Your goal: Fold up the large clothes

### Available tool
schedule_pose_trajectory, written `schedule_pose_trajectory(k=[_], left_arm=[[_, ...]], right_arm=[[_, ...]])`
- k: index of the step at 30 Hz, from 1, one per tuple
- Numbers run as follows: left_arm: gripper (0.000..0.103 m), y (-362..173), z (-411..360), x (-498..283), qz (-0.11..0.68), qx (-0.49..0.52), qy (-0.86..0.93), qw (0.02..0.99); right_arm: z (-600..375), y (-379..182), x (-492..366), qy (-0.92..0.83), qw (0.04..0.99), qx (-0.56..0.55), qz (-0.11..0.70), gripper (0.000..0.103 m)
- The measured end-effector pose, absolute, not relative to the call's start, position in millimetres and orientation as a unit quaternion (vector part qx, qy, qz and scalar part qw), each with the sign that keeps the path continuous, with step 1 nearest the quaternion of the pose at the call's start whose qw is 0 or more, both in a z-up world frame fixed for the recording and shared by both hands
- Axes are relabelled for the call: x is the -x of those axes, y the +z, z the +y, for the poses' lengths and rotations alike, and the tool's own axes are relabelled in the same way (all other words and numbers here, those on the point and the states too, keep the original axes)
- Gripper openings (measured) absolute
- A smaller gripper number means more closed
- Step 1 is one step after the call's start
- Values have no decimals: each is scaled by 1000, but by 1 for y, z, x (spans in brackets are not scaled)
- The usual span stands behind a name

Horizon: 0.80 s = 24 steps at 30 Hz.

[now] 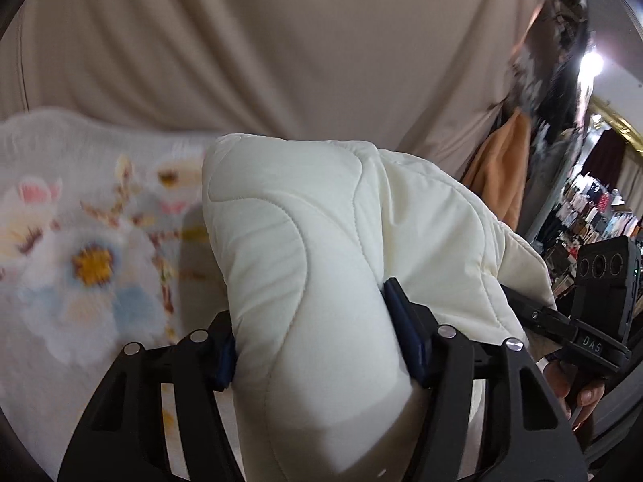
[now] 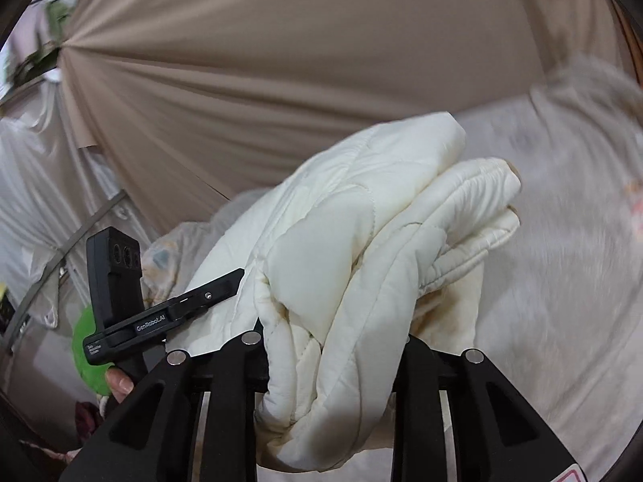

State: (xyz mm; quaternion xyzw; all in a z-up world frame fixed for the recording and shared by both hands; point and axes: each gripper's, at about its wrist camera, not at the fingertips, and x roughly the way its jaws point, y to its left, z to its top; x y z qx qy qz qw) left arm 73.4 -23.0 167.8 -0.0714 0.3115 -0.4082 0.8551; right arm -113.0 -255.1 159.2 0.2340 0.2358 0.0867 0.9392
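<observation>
While you look along your left gripper (image 1: 321, 345), its blue pads (image 1: 406, 337) press both sides of a thick fold of the cream quilted jacket (image 1: 321, 241), raised above the floral blanket (image 1: 80, 249). From the right wrist, your right gripper (image 2: 329, 357) is clamped on a bunched wad of that jacket (image 2: 361, 249), lifted before the beige curtain (image 2: 281, 80); the left gripper (image 2: 160, 313) shows beside it.
</observation>
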Motion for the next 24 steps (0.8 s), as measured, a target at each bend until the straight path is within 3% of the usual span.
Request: schedule_pose_trajectory(k=[7, 12, 17, 21, 23, 24], left_arm=[[62, 260, 56, -38, 166, 73, -411, 894], [66, 272, 101, -57, 110, 73, -382, 915], [67, 216, 110, -129, 151, 73, -340, 925], [67, 116, 99, -200, 240, 52, -295, 923], [70, 64, 97, -222, 298, 51, -278, 912], [78, 44, 105, -225, 295, 67, -277, 912]], right_arm=[[-192, 248, 124, 132, 970, -167, 115, 27], [-166, 258, 77, 172, 965, -170, 101, 29], [-154, 193, -20, 171, 951, -204, 157, 31], [-149, 100, -98, 145, 924, -248, 253, 32], [-150, 43, -123, 127, 902, -268, 314, 34], [-151, 21, -125, 127, 895, -279, 323, 36]])
